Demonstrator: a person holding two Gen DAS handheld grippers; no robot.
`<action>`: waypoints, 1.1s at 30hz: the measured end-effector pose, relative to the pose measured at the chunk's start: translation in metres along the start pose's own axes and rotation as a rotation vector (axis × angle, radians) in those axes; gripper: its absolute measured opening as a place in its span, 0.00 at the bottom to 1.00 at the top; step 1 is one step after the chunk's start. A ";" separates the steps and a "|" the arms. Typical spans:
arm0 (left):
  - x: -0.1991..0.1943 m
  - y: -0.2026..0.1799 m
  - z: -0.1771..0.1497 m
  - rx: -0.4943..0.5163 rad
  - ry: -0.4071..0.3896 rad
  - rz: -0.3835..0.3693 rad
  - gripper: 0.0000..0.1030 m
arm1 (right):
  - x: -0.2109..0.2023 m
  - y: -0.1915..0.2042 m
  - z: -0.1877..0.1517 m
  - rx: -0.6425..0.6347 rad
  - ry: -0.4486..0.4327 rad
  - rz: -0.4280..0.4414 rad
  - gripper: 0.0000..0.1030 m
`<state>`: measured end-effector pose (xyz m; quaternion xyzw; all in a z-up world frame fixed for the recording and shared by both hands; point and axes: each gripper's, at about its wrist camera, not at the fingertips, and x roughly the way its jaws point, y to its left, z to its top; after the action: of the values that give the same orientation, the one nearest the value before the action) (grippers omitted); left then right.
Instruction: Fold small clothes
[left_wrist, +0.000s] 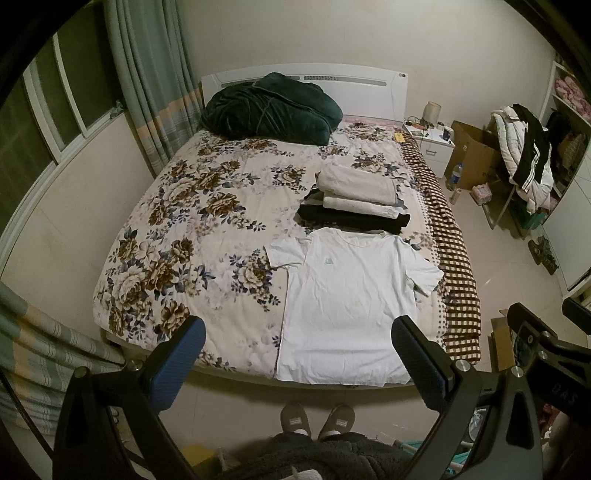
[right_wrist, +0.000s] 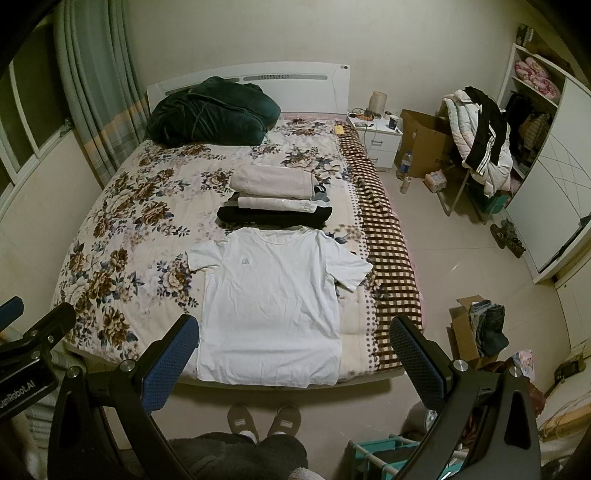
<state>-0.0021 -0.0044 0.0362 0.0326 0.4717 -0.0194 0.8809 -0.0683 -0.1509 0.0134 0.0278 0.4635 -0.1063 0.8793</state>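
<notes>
White T-shirt (right_wrist: 273, 295), collar toward headboard (right_wrist: 251, 79)

Bedroom: floral-quilted bed (right_wrist: 122, 206) with white headboard (right_wrist: 314, 79), curtained window (left_wrist: 66, 110), white nightstand (right_wrist: 380, 142), pale tiled floor (right_wrist: 454, 258), dim light

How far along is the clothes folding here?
Done: a stack of folded clothes sits mid-bed. In hand: nothing; the left gripper and right gripper are both open, above the foot of the bed. Left: the white T-shirt lies spread flat, unfolded.
</notes>
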 end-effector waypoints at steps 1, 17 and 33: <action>0.001 0.000 -0.001 0.000 -0.001 -0.001 1.00 | 0.000 0.000 0.000 0.000 0.000 0.000 1.00; 0.138 0.000 0.058 0.041 0.005 0.063 1.00 | 0.050 -0.021 0.047 0.128 0.033 -0.047 1.00; 0.531 -0.066 0.142 -0.019 0.352 0.150 1.00 | 0.515 -0.089 0.161 0.108 0.252 0.034 1.00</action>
<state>0.4058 -0.0825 -0.3295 0.0623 0.6148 0.0569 0.7842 0.3249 -0.3446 -0.3139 0.0960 0.5634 -0.1119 0.8129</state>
